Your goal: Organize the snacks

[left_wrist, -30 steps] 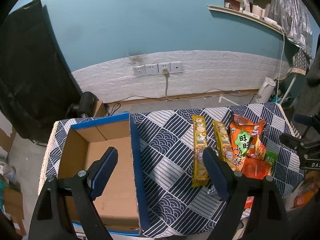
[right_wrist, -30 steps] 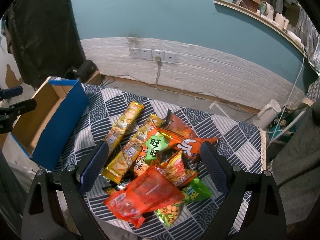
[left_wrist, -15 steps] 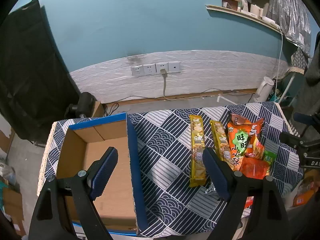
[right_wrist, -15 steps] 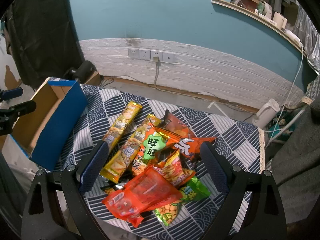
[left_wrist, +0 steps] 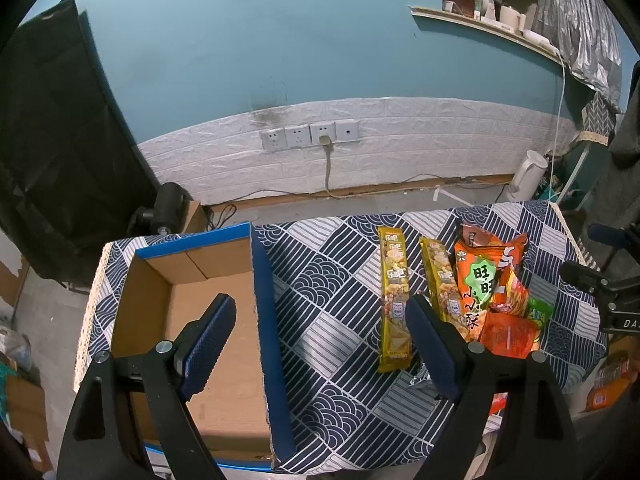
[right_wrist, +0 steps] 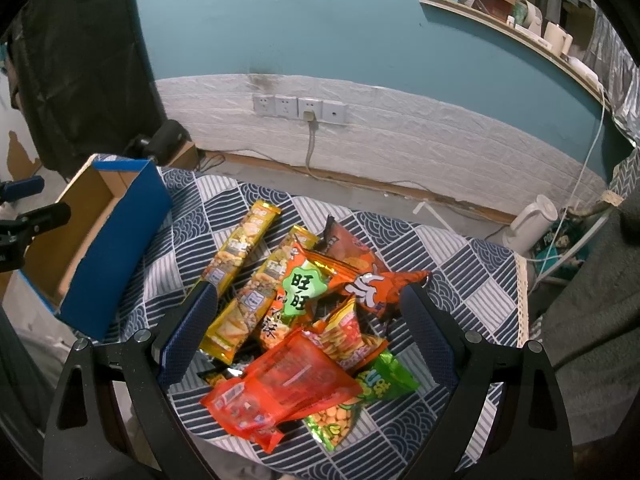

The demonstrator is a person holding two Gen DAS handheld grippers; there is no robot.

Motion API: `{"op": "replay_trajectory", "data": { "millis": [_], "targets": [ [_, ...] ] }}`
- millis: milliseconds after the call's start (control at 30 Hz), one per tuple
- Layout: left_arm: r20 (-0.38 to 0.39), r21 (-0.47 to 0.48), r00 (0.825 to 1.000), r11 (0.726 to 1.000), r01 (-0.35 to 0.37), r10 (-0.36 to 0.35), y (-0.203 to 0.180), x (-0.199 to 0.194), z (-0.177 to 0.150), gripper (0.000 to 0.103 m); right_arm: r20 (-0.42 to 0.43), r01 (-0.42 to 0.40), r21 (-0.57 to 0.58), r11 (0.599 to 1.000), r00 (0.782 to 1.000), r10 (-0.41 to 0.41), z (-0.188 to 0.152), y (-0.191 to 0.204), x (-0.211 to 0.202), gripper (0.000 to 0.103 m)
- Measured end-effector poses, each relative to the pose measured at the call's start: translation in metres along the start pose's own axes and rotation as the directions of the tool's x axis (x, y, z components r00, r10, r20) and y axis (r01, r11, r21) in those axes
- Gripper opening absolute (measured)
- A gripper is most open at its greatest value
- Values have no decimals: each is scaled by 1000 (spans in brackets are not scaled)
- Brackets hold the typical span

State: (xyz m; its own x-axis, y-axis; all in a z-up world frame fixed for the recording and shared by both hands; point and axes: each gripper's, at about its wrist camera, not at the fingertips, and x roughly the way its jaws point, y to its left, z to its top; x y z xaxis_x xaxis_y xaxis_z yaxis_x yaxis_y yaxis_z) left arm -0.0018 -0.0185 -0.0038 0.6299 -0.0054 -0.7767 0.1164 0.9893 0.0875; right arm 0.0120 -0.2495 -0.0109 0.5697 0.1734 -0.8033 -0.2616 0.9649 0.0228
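Observation:
A pile of snack packs lies on the patterned tablecloth (right_wrist: 460, 280): two long yellow packs (right_wrist: 240, 248) (right_wrist: 256, 300), an orange-green pack (right_wrist: 296, 292), an orange-brown bag (right_wrist: 360, 268), a clear red pouch (right_wrist: 280, 388) and a green pea bag (right_wrist: 360, 396). An open blue cardboard box (left_wrist: 188, 320) stands on the left; it also shows in the right wrist view (right_wrist: 100, 248). My left gripper (left_wrist: 320, 328) is open and empty, above the box's right wall. My right gripper (right_wrist: 308, 312) is open and empty, above the pile. The yellow packs (left_wrist: 394, 296) also show in the left wrist view.
A white brick-pattern wall strip with sockets (left_wrist: 310, 136) and a plugged cable runs behind the table. A white kettle (right_wrist: 532, 224) stands on the floor at the right. A black stand and screen (left_wrist: 60, 140) are at the left. The table's edges are close on all sides.
Both views have shifted slightly; the left gripper has drifted a little to the right and up relative to the box. Both grippers stay open and empty. The snacks have not moved.

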Motion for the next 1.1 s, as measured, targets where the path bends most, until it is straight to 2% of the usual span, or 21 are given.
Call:
{"op": "replay_trajectory", "data": {
  "millis": [567, 1100],
  "targets": [
    [-11, 4, 1000, 1000, 3, -3, -3, 2, 1, 88, -4, 5, 1, 1000, 1000, -5, 0, 0, 0, 91],
    [-40, 19, 999, 1000, 4, -3, -9, 14, -3, 88, -45, 38, 14, 999, 998, -37, -9, 0, 8, 91]
  ]
}}
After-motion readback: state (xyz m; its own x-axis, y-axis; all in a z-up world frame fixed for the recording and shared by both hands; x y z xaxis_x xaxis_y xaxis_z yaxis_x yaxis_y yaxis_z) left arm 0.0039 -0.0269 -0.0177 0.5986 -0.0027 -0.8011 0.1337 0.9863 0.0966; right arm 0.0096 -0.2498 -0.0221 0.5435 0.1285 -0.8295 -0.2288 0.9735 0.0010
